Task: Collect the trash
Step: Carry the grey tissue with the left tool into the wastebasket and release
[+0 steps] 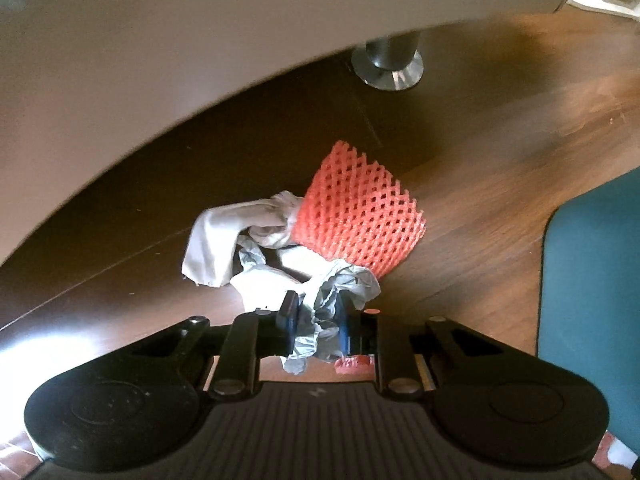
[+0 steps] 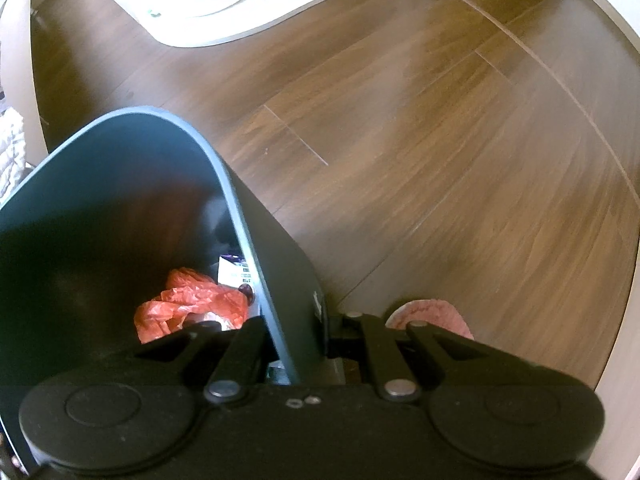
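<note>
Left gripper: we see its blue pads clenched on a crumpled pale grey plastic wrapper, pointing down at the brown wood-plank floor.
Trash on floor: we find an orange foam mesh sleeve touching crumpled white tissue paper, both just beyond the pinched wrapper.
Right gripper: we see it clamped on the wall of a dark teal plastic bin.
Bin contents: we note a crumpled orange plastic bag and a printed white packet.
Surroundings: we see a metal furniture foot beyond the trash.
</note>
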